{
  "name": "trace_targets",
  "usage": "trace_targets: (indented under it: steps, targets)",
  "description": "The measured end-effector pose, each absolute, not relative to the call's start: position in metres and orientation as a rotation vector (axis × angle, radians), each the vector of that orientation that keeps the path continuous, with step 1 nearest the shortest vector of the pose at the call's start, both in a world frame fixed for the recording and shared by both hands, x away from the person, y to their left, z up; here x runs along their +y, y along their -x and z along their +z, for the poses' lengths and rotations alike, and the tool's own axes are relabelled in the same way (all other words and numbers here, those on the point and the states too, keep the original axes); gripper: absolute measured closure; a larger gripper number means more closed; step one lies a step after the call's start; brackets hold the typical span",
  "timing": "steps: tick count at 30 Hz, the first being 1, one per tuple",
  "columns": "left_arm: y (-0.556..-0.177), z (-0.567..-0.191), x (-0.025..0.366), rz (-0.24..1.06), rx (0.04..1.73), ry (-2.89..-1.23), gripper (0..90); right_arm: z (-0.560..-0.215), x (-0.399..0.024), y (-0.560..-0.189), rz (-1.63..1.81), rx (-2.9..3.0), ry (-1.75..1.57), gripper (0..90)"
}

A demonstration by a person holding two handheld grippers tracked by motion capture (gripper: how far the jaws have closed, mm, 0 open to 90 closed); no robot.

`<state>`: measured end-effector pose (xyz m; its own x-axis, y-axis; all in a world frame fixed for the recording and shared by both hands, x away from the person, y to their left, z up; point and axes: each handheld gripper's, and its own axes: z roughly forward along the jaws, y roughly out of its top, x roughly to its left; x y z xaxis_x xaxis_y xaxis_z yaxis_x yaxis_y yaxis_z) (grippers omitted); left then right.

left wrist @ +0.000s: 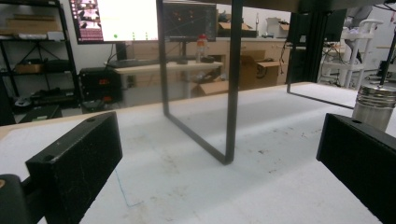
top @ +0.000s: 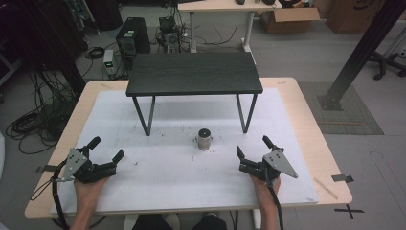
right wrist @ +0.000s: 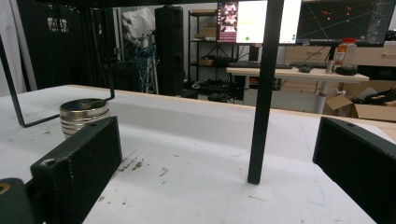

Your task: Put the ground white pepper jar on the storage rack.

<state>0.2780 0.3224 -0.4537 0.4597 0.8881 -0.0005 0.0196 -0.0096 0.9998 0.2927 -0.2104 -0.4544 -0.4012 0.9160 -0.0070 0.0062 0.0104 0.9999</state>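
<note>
A small steel shaker (top: 204,139) with a dark lid stands upright on the white mat (top: 167,167), in front of a low black shelf table (top: 194,72). My left gripper (top: 108,149) rests at the mat's near left, open and empty. My right gripper (top: 253,146) rests at the near right, open and empty too. In the left gripper view the shaker (left wrist: 373,105) is at the right behind the right jaw. The right gripper view has the shaker (right wrist: 83,114) at the left, behind the left jaw.
The shelf table's thin black legs (top: 144,115) stand on the mat just behind the shaker. Dark crumbs (top: 182,129) are scattered around it. Cables (top: 38,120) and boxes lie on the floor beyond the wooden table's edge (top: 306,100).
</note>
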Motion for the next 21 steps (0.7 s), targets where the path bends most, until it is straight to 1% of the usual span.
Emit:
trace_targets:
  steps: [21]
  targets:
    - [-0.2778, -0.4538, 0.3223, 0.844, 0.863, -1.414, 0.6, -0.4533, -0.2112, -0.2961, 1.508, 1.563, -0.989, 0.4]
